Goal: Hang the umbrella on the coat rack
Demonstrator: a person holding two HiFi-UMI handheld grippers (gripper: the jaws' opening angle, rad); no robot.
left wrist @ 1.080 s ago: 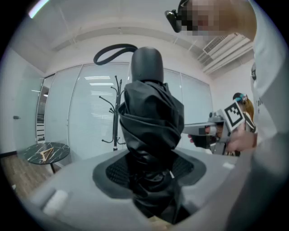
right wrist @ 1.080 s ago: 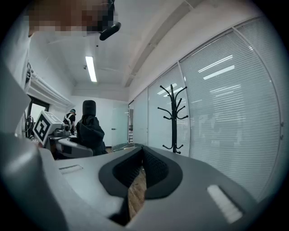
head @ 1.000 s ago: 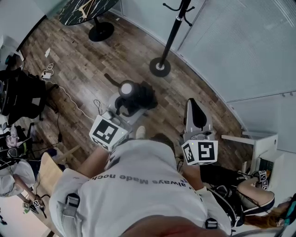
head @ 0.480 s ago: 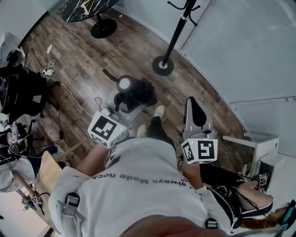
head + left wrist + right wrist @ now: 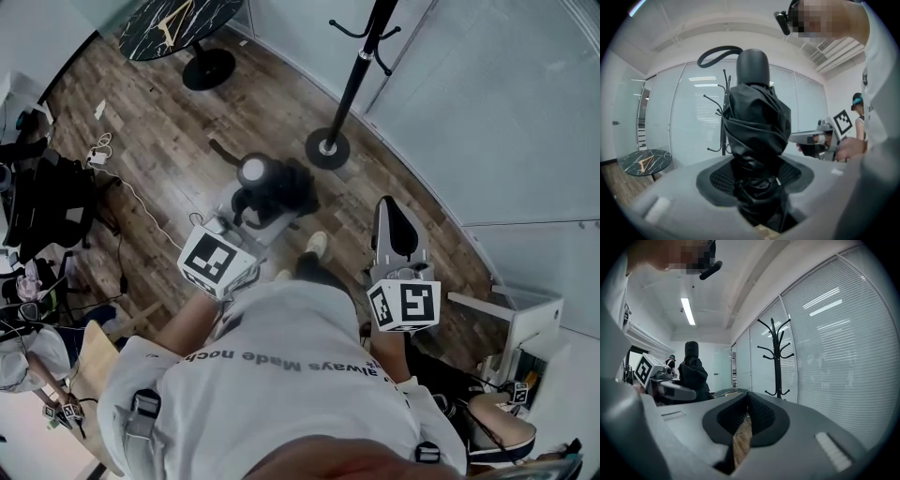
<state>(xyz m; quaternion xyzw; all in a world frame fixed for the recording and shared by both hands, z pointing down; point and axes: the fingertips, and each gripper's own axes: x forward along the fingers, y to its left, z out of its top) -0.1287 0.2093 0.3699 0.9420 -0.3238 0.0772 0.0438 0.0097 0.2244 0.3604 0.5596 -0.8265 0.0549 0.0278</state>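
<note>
Two grippers in play.

Head view: the left gripper [image 5: 255,214] is clamped on the folded black umbrella [image 5: 275,187], which is held above the wood floor [image 5: 159,141] near frame centre. The coat rack [image 5: 352,80] stands at the umbrella's 1 o'clock, well apart. The right gripper [image 5: 395,217] is at the umbrella's 3 o'clock and carries nothing.

Left gripper view: jaws spread wide, pads pressed on the umbrella's bundled cloth. Its strap loop [image 5: 719,51] is at 11 o'clock, with the rack behind.

Right gripper view: jaws drawn together, tips meeting, nothing between them. The rack is at 1 o'clock and the umbrella at 9 o'clock.
</note>
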